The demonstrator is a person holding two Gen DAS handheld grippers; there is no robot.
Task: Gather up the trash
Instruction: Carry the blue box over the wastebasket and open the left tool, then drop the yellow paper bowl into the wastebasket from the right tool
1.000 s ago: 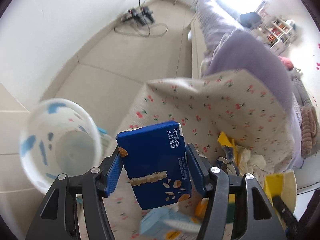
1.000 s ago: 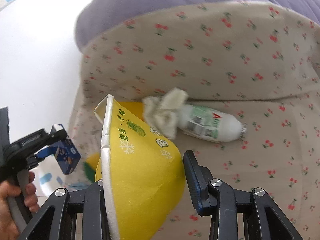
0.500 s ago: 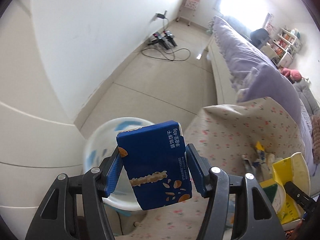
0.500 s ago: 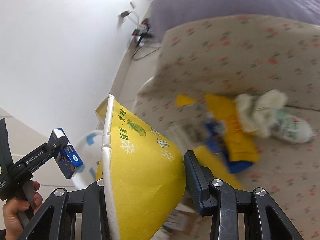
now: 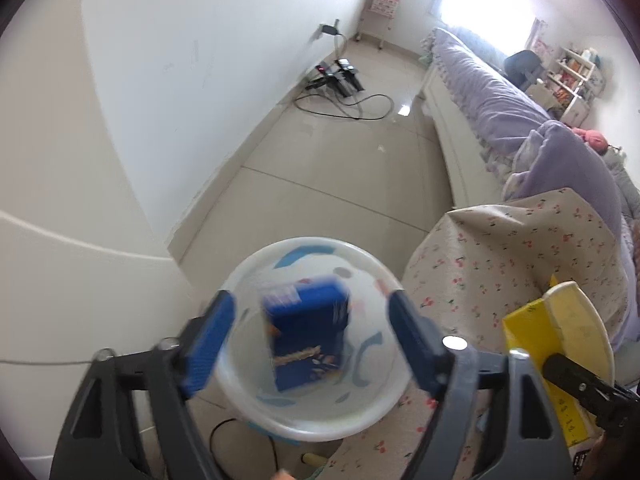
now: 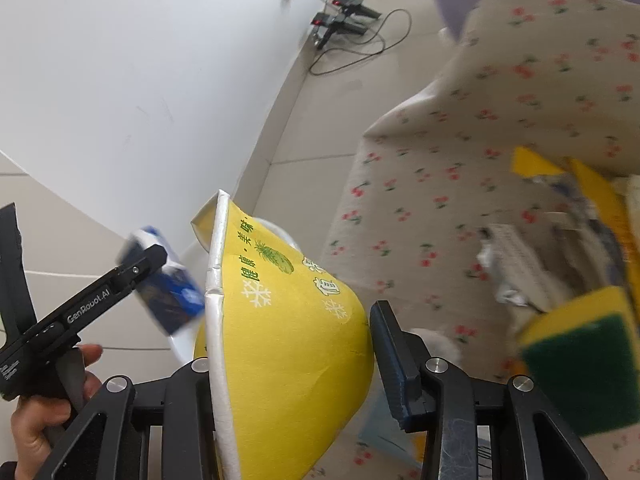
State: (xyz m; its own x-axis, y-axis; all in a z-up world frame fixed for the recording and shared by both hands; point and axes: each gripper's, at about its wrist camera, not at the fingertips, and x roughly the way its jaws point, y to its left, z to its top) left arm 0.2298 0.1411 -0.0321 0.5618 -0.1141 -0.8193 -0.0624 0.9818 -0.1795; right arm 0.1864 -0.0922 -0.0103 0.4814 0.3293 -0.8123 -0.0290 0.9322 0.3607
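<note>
Released since a second ago, the blue box point(image 5: 306, 334) drops blurred inside the white bin point(image 5: 316, 420) at lower centre, clear of the left gripper point(image 5: 312, 344) whose jaws are opening. Right gripper point(image 6: 292, 360) clamps the yellow paper bowl point(image 6: 280, 340); the cherry-print cloth point(image 5: 520, 260) lies right.

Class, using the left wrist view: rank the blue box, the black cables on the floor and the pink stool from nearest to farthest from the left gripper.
1. Blue box: between the opening fingers of the left gripper, untouched, over the white bin.
2. Black cables: mid-floor, by the wall.
3. Pink stool: far end of the room.
</note>
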